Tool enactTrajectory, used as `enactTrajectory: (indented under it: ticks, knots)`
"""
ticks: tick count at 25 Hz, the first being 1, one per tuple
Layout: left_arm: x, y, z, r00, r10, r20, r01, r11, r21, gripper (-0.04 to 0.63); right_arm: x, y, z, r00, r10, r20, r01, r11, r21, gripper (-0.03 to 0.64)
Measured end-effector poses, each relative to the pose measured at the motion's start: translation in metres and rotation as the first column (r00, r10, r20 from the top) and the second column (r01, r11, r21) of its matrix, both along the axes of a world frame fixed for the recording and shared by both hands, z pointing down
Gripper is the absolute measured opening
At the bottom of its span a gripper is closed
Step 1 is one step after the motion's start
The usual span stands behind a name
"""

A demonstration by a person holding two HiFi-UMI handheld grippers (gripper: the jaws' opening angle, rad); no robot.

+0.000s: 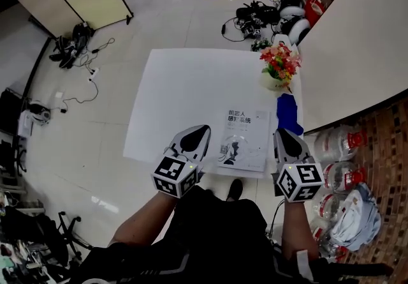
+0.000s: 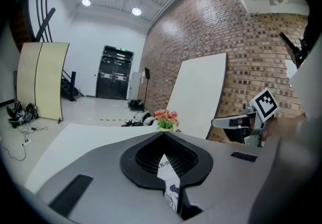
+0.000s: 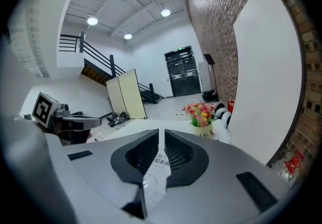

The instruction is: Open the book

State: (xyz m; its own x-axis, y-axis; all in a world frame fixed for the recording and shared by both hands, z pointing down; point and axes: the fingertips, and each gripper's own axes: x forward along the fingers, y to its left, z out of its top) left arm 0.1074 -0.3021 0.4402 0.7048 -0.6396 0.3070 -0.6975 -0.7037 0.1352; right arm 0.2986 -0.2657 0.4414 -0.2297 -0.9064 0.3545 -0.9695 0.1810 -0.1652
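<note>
Book (image 1: 244, 139) lies closed between left tool (image 1: 196, 131), jaws together, and right tool (image 1: 283, 133), barely apart.

Past the left hand-held gripper (image 2: 163, 137) only a thin wedge of the book (image 2: 168, 175) shows. Past the right hand-held gripper (image 3: 161, 135) there is only a strip (its print is too small to read). In the head view, the right one covers the near end of a blue thing (image 1: 288, 113) on the surface (image 1: 185, 85); what it is cannot be told.
</note>
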Motion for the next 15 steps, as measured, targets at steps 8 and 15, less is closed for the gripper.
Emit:
enactTrajectory:
  ticks: [8, 15]
  knots:
    - [0.014, -0.03, 0.119, 0.994, 0.033, 0.108, -0.006, 0.97, -0.242, -0.006, 0.019, -0.02, 0.136, 0.991, 0.093, 0.094, -0.057, 0.942, -0.332, 0.066]
    - [0.019, -0.025, 0.187, 0.982, 0.084, 0.17, -0.01, 0.919, -0.393, -0.006, 0.022, -0.008, 0.217, 0.986, 0.144, 0.085, -0.081, 0.853, -0.516, 0.067]
